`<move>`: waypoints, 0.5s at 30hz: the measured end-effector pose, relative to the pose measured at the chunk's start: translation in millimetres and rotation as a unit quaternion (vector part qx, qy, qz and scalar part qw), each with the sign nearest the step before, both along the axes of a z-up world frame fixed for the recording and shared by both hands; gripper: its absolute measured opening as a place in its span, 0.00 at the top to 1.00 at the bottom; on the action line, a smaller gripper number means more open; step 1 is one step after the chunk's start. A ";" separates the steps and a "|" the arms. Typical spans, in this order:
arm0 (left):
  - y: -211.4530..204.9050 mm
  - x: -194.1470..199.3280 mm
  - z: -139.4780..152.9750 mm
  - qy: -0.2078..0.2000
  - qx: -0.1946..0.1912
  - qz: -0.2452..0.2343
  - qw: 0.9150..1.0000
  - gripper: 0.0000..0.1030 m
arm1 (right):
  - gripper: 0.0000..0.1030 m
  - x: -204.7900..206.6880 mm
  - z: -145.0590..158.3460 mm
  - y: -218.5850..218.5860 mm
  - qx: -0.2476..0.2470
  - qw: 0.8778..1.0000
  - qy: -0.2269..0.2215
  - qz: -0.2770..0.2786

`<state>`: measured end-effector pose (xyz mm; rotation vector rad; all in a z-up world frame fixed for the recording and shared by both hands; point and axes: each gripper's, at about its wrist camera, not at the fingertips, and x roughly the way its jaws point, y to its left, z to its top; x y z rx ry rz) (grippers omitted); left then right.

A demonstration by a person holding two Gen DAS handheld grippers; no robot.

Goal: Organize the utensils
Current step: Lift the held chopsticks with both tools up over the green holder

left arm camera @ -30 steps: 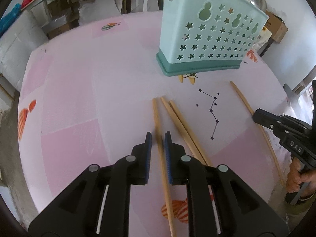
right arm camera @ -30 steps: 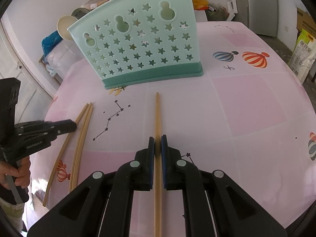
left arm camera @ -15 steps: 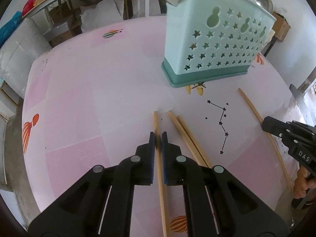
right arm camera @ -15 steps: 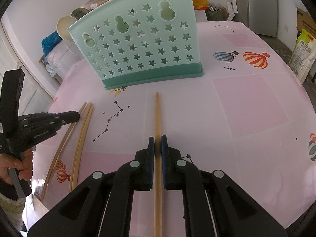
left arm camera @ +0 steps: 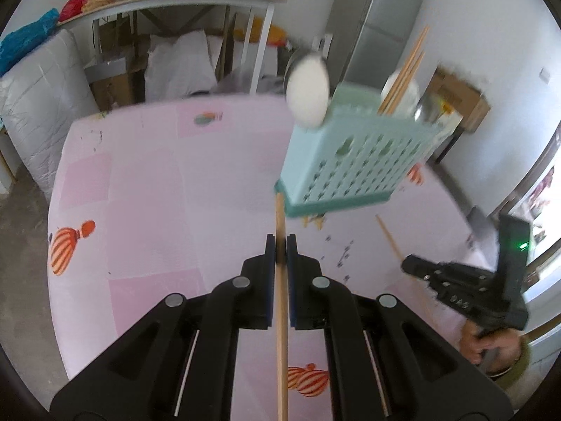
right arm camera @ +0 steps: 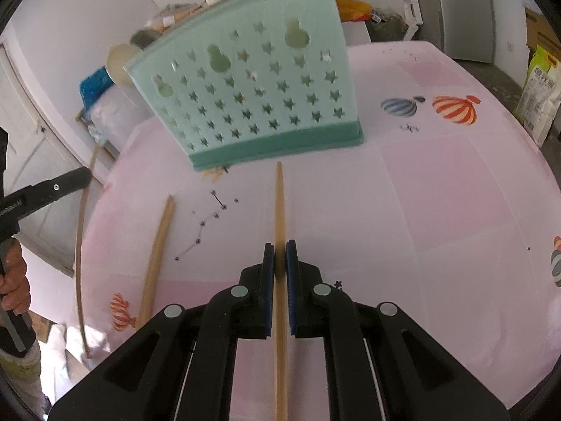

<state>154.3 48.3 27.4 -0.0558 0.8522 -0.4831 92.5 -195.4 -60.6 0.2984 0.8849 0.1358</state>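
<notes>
While both my left gripper (left arm camera: 281, 247) and right gripper (right arm camera: 279, 252) clamp chopsticks, blurred lifting risks them pivoting, missing the holder (right arm camera: 252, 91) upper centre.

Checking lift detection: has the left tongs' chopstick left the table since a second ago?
Yes. The left tongs have raised their chopstick: in the right wrist view it hangs beside the table edge, apart from the chopstick lying on the table.

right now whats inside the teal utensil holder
Chopsticks and a white spoon stick up out of the teal holder. Its star-holed wall hides their lower ends.
</notes>
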 end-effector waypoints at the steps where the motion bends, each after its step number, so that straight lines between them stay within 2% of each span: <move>1: 3.6 -1.9 6.8 -0.001 -0.015 -0.001 1.000 0.96 | 0.93 -2.7 5.7 -0.5 0.002 1.000 -0.011 0.000; 6: 18.7 -10.6 30.5 -0.009 -0.067 -0.002 0.998 0.96 | 0.93 -15.3 35.4 -2.6 0.008 0.998 -0.068 0.002; 11: 26.2 -21.0 56.3 -0.044 -0.093 -0.003 0.995 0.96 | 0.93 -26.8 59.3 -7.4 0.013 0.994 -0.110 -0.005; 15: 27.9 -23.7 80.6 -0.072 -0.121 -0.012 0.990 0.96 | 0.93 -30.9 70.6 -14.1 0.025 0.991 -0.127 -0.013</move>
